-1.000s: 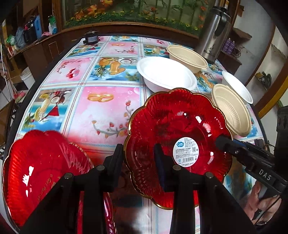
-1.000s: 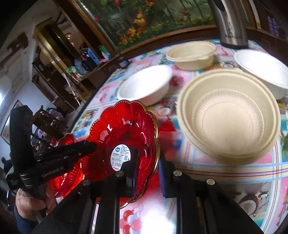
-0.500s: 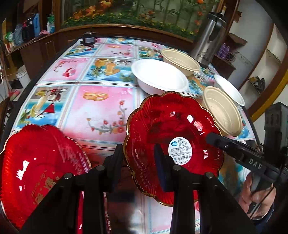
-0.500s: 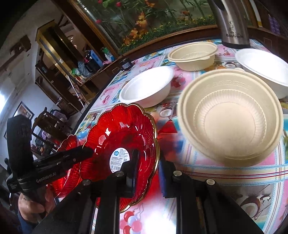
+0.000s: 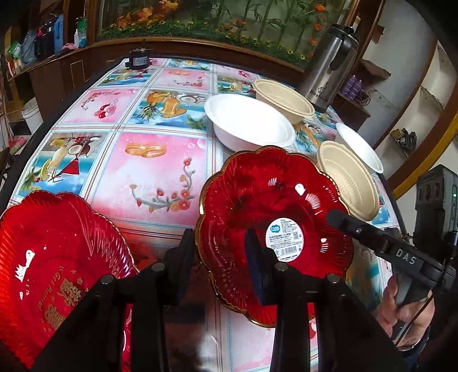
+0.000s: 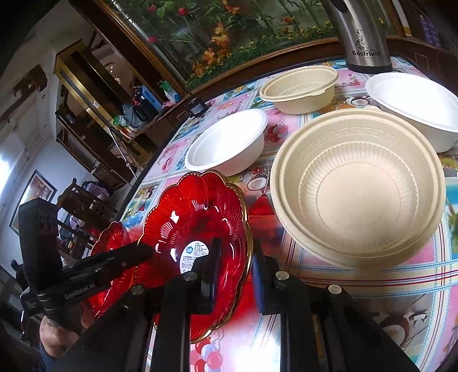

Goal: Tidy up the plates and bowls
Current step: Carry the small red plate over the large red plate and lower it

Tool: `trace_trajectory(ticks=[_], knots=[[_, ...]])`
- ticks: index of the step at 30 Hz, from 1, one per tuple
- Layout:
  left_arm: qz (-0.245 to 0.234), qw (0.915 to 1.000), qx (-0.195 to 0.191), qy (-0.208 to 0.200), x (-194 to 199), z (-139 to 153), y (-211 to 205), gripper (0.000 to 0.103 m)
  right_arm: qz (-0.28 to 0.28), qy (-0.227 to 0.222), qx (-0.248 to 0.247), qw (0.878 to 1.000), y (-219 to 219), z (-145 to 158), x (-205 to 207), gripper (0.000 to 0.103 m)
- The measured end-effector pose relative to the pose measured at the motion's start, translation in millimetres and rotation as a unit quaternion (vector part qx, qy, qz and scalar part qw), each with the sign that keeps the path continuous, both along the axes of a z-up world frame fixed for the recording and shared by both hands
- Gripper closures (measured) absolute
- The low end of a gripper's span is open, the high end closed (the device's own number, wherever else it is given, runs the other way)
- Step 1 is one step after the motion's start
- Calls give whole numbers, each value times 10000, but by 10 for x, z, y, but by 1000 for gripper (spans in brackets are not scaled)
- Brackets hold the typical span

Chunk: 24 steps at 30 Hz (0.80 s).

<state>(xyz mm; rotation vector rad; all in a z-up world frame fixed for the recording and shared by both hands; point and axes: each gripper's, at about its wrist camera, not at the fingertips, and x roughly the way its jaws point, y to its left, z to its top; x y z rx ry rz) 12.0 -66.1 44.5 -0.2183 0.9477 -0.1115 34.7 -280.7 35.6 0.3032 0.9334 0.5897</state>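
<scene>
— See that scalloped red plate [image 5: 274, 217] with the gold rim and the barcode sticker? Both grippers have it by the edge, lifted and tilted above the counter [image 5: 160, 171].

— Both clamped?

— The right gripper [image 6: 233, 266] looks closed on the near rim, one finger inside the plate and one outside. The left gripper [image 5: 220, 257] straddles the opposite edge the same way, jaws on either side of the rim; I'd say gripping, though contact is hard to confirm.

— Looks fragile.

— Glossy, ribbed, thin, probably stiff plastic or glass. I'd guess light but slippery, so the rim is the sensible hold, pinched squarely at a scallop.

— Where does it go?

— Likely onto the other red plate [image 5: 57, 257] with gold lettering, off to the left. The bowls sit apart: a beige ribbed bowl [image 6: 357, 189] nearest, a white bowl [image 6: 229, 143] behind, another beige bowl [image 6: 300, 85] and another white one [image 6: 415, 100] near the steel thermos [image 6: 363, 34].

— Busy cloth.

— A glossy picture-print tablecloth, and a floral panel [image 5: 214, 20] along the back wall.
</scene>
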Motion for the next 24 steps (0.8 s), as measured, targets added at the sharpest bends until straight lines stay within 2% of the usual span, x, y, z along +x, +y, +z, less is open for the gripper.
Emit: trace_trajectory(ticks=[7,14,19,24], knots=[[-24,9997,-22,-260,-84,142,41,71,-26,-228,-8,9997,-8,115,-63,84],[65,9989,-125,-455,-314,315,320,71,40,-495,44,9988,179,346,-232,84],[332,9972,-27,-675,-562,465,624,70,201,-570,185,9980,489,495,-326,84],[816,9938,-13,-761,-851,460,1097,67,692,-612,120,9956,1006,551,-438,84]])
